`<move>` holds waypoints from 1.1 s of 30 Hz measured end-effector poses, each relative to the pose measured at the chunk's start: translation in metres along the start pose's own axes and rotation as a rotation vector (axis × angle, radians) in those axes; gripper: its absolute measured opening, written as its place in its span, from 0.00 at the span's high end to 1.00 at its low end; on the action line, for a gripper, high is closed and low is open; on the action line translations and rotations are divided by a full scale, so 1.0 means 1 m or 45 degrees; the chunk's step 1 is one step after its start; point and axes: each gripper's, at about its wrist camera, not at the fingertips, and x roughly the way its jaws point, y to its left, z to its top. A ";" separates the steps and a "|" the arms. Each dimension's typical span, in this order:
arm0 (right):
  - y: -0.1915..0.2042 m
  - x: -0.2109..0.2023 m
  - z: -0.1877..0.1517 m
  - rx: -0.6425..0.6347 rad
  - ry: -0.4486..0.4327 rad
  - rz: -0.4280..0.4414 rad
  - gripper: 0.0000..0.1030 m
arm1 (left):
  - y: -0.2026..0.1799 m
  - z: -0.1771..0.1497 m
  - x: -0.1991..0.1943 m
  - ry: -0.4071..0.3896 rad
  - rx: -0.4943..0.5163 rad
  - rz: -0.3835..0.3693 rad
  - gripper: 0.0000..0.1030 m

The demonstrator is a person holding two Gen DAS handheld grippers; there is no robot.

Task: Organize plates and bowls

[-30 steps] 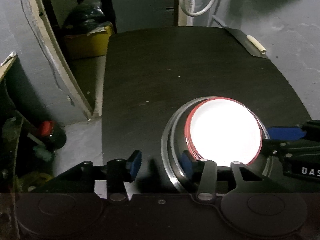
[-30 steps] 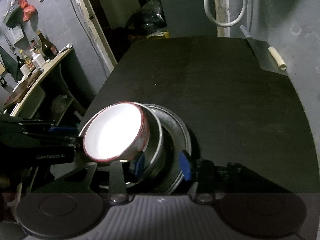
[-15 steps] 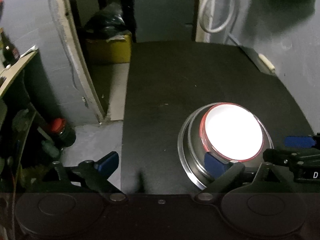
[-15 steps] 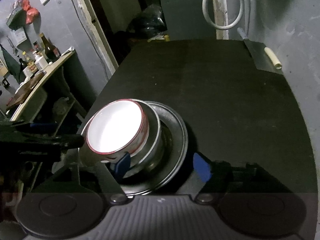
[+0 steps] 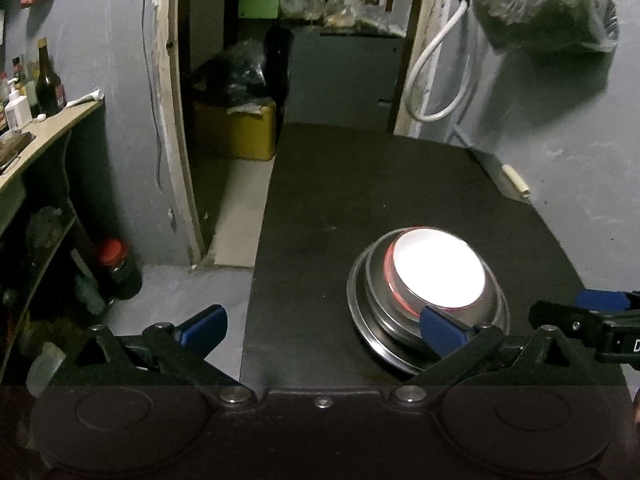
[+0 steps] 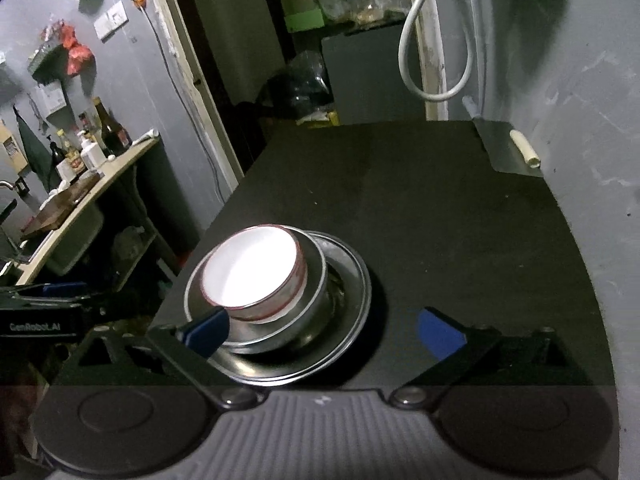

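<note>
A white bowl with a red rim (image 5: 438, 270) sits inside a steel bowl (image 5: 376, 280), which stands on a steel plate (image 5: 356, 308) on the black table (image 5: 360, 184). The same stack shows in the right wrist view: white bowl (image 6: 250, 272), steel bowl (image 6: 316, 280), plate (image 6: 352, 288). My left gripper (image 5: 322, 326) is open and empty, pulled back near the table's front left edge. My right gripper (image 6: 322, 328) is open and empty, just in front of the stack. Each gripper shows at the edge of the other's view.
A grey wall (image 5: 580, 140) runs along the table's right side, with a pale roll (image 5: 516, 186) at its foot. A doorway with a yellow box (image 5: 236, 132) lies beyond. A side counter with bottles (image 6: 92, 148) stands to the left. A white hose (image 6: 436, 60) hangs behind.
Both grippers opened wide and drew back and up from the stack. The white bowl, held at its rim a second ago, now rests free in the steel bowl.
</note>
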 end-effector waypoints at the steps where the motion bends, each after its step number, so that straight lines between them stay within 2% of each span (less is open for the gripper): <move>1: 0.002 -0.004 -0.002 0.000 -0.007 -0.003 0.00 | 0.000 -0.002 -0.004 -0.014 0.003 -0.005 0.01; 8: 0.024 -0.032 -0.026 0.020 -0.042 -0.043 0.00 | 0.008 -0.021 -0.033 -0.073 0.056 -0.039 0.01; 15: 0.054 -0.066 -0.055 0.039 -0.137 -0.139 0.00 | 0.020 -0.043 -0.063 -0.124 0.138 -0.048 0.01; 20: 0.070 -0.087 -0.073 0.041 -0.164 -0.179 0.00 | 0.028 -0.062 -0.081 -0.143 0.158 -0.086 0.01; 33: 0.091 -0.119 -0.117 0.062 -0.161 -0.221 0.00 | 0.044 -0.105 -0.110 -0.091 0.151 -0.140 0.01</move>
